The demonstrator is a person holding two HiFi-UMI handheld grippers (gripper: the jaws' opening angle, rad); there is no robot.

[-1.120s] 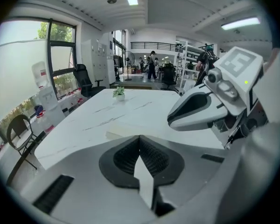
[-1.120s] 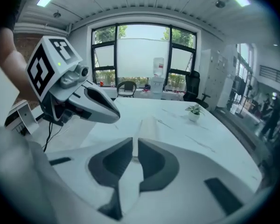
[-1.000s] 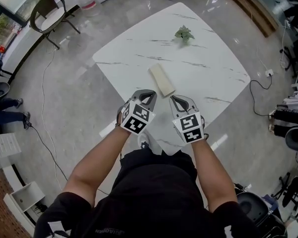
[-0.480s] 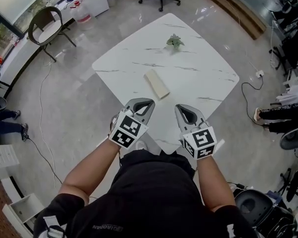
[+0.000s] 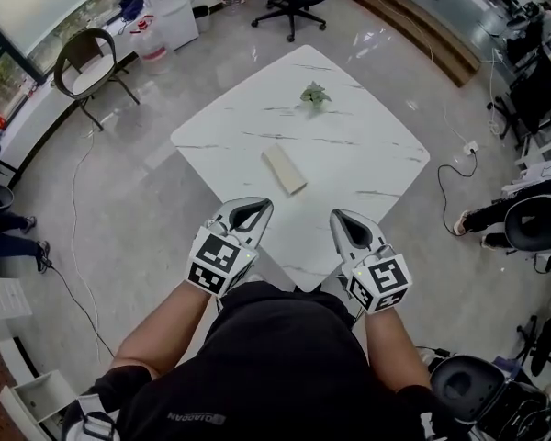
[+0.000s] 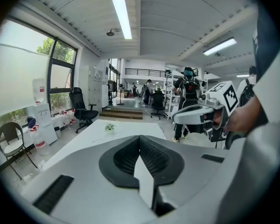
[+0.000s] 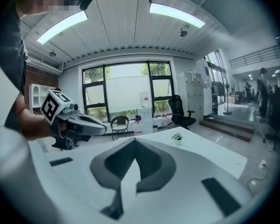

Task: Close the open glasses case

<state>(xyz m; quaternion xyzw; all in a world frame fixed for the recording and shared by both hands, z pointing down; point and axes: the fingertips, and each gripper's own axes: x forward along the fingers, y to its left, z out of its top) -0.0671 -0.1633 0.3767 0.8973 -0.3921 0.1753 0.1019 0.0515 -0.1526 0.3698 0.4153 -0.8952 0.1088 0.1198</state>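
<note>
Glasses case (image 5: 284,169) beyond level left tongs (image 5: 257,206), right tongs (image 5: 341,216)

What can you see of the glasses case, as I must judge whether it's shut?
The glasses case is a small cream oblong, matte-looking, lying flat and slantwise near the middle of the white marbled table. Only the tabletop touches it; the left gripper and right gripper hang short of it. No lid seam or hinge shows from here, so open or shut cannot be told.
</note>
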